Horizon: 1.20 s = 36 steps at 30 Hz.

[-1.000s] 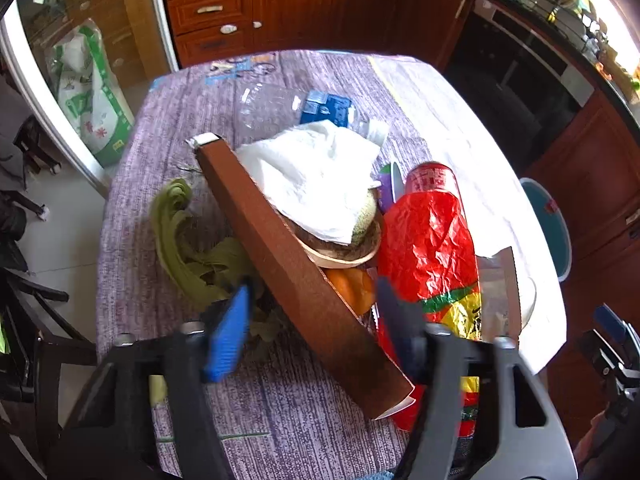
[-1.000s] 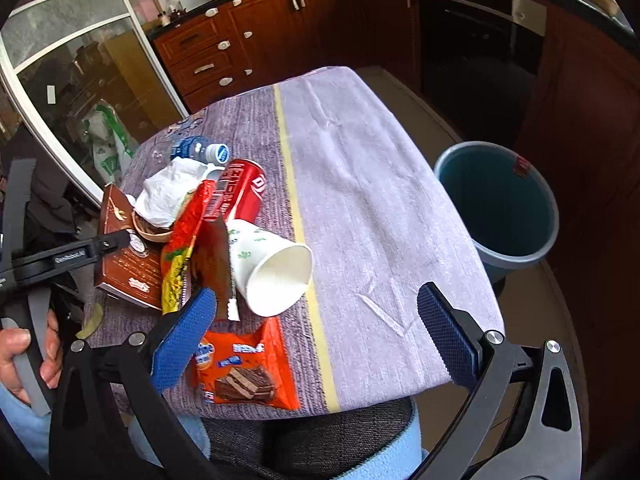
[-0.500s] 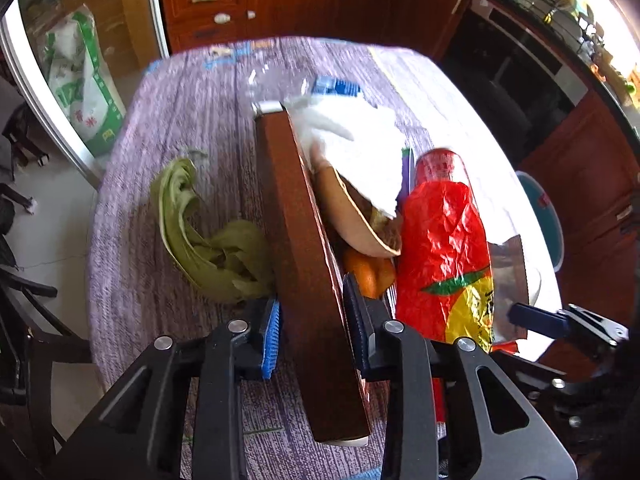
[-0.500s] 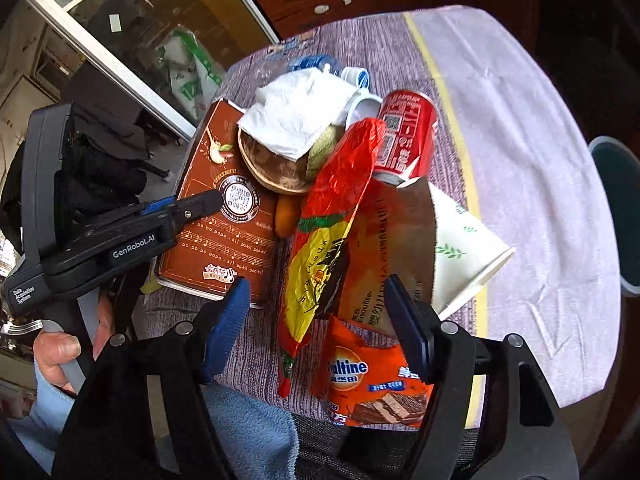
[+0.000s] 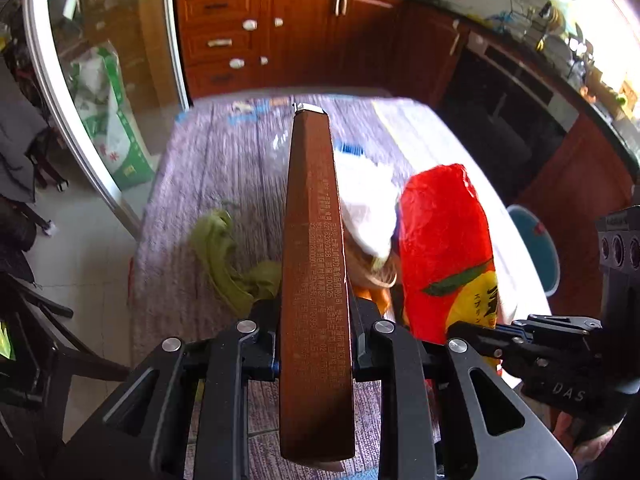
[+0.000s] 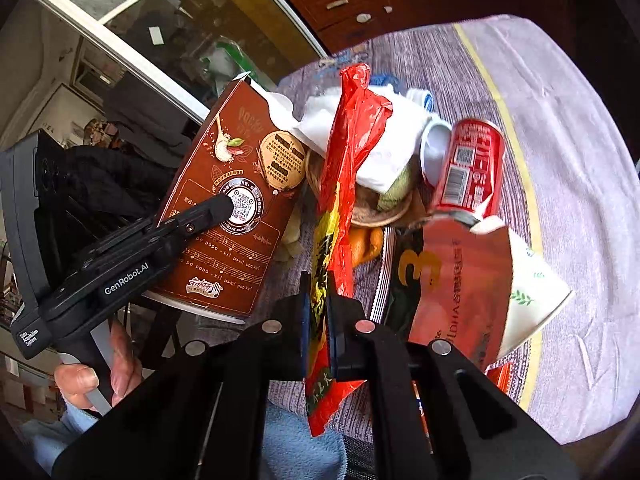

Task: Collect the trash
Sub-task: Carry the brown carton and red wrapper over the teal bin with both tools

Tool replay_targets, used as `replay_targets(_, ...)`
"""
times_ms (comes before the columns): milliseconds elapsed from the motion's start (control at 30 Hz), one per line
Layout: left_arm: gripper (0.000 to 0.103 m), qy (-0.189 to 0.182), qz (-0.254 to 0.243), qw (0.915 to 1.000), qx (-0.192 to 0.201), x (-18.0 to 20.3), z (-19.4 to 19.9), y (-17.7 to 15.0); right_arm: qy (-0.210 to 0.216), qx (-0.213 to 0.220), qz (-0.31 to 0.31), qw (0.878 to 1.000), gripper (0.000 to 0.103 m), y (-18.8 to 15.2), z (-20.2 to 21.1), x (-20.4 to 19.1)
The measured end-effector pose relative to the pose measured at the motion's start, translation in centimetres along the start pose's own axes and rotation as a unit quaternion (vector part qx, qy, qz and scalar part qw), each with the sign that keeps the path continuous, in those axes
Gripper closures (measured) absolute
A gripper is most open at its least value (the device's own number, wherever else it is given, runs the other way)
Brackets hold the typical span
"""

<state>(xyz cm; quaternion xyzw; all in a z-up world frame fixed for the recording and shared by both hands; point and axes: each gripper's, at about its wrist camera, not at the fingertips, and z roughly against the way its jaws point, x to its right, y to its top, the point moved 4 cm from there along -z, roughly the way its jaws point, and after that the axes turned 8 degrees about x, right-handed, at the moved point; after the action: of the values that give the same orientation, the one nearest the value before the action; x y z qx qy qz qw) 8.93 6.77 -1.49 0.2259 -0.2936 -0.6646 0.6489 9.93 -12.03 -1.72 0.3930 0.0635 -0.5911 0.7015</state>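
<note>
Your left gripper [image 5: 316, 344] has its jaws clamped on the narrow sides of the brown snack box [image 5: 314, 264], which stands on edge and points away from you over the tabletop [image 5: 208, 176]; in the right wrist view the box [image 6: 236, 216] shows its printed face, tilted up off the cloth. Your right gripper [image 6: 318, 336] has its jaws pressed together on the lower part of the red and yellow snack bag [image 6: 340, 200], which rises upright between the box and the rest of the pile. Just right of the bag lie a white crumpled tissue [image 6: 384, 140], a shallow brown bowl [image 6: 376, 212] and something orange [image 6: 366, 240] below it. A red soda can [image 6: 470, 168] rests tilted against a paper cup [image 6: 532, 292], with a torn foil wrapper [image 6: 452, 292] in front of them. A green rag [image 5: 232, 264] lies on the cloth left of the box. A teal bin [image 5: 536, 248] stands beside the far right edge of the tabletop.
</note>
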Motion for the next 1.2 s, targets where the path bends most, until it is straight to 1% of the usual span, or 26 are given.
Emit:
replay_targets(133, 0.08, -0.009, -0.014, 0.9993, 0.034, 1.0, 2.9, 2.0, 0.013, 0.037, -0.004, 0.999, 0.097, 1.4, 2.9, -0.4)
replay_targets(233, 0.08, -0.032, -0.034, 0.9975, 0.053, 3.1, 4.7, 3.2, 0.018, 0.072, -0.015, 0.997, 0.097, 2.5, 5.7, 0.3)
replay_targets(300, 0.08, -0.052, -0.056, 0.9952, 0.062, 5.5, 5.5, 4.0, 0.011, 0.1, -0.026, 0.995, 0.097, 3.3, 7.7, 1.5)
replay_targets(367, 0.08, -0.063, -0.077, 0.9923, 0.074, 7.6, 6.0, 4.7, -0.001, 0.129, -0.044, 0.991, 0.097, 3.8, 10.4, 3.3)
replay_targets(433, 0.08, -0.064, -0.102, 0.9887, 0.09, 9.6, 6.4, 5.4, -0.015, 0.149, -0.057, 0.987, 0.097, 3.9, 12.5, 5.0)
replay_targets(467, 0.08, -0.062, -0.109, 0.9879, 0.092, 10.3, 6.3, 5.6, -0.021, 0.156, -0.065, 0.985, 0.097, 3.8, 13.3, 5.9)
replay_targets(500, 0.08, -0.058, -0.114, 0.988, 0.087, 10.7, 5.8, 5.8, -0.025, 0.161, -0.073, 0.984, 0.097, 3.6, 14.0, 6.7)
replay_targets(567, 0.08, -0.054, -0.109, 0.9898, 0.074, 10.7, 5.0, 5.8, -0.034, 0.164, -0.084, 0.982, 0.097, 3.3, 14.4, 8.2)
replay_targets(600, 0.08, -0.058, -0.1, 0.9915, 0.06, 10.4, 4.5, 5.7, -0.037, 0.163, -0.088, 0.982, 0.097, 3.3, 14.3, 8.8)
replay_targets(667, 0.08, -0.078, -0.082, 0.9923, 0.05, 9.8, 4.4, 5.9, -0.042, 0.163, -0.096, 0.981, 0.097, 2.9, 14.5, 9.6)
replay_targets(700, 0.08, -0.087, -0.079, 0.9913, 0.059, 9.9, 5.2, 6.1, -0.044, 0.164, -0.101, 0.98, 0.097, 3.0, 14.6, 10.1)
replay_targets(800, 0.08, -0.093, -0.09, 0.9871, 0.094, 10.1, 7.3, 6.6, -0.044, 0.169, -0.119, 0.978, 0.097, 3.2, 14.2, 11.5)
replay_targets(900, 0.08, -0.116, -0.101, 0.9828, 0.103, 11.0, 8.5, 7.1, -0.045, 0.175, -0.134, 0.974, 0.097, 2.1, 14.9, 12.7)
replay_targets(967, 0.08, -0.132, -0.109, 0.9804, 0.097, 12.0, 8.4, 7.0, -0.051, 0.181, -0.139, 0.972, 0.097, 1.9, 15.3, 13.4)
replay_targets(1067, 0.08, -0.149, -0.143, 0.9756, 0.074, 15.2, 6.8, 6.2, -0.062, 0.194, -0.149, 0.968, 0.097, 1.5, 16.4, 14.6)
replay_targets(1133, 0.08, -0.171, -0.165, 0.9706, 0.036, 18.3, 4.6, 5.5, -0.068, 0.201, -0.159, 0.964, 0.097, 1.0, 17.2, 15.5)
replay_targets(1167, 0.08, -0.178, -0.174, 0.9684, 0.021, 19.4, 3.6, 5.2, -0.072, 0.205, -0.166, 0.962, 0.097, 0.8, 17.6, 16.1)
replay_targets(1200, 0.08, -0.184, -0.188, 0.9648, 0.0, 21.4, 2.3, 4.9, -0.077, 0.209, -0.173, 0.959, 0.097, 0.5, 18.1, 17.0)
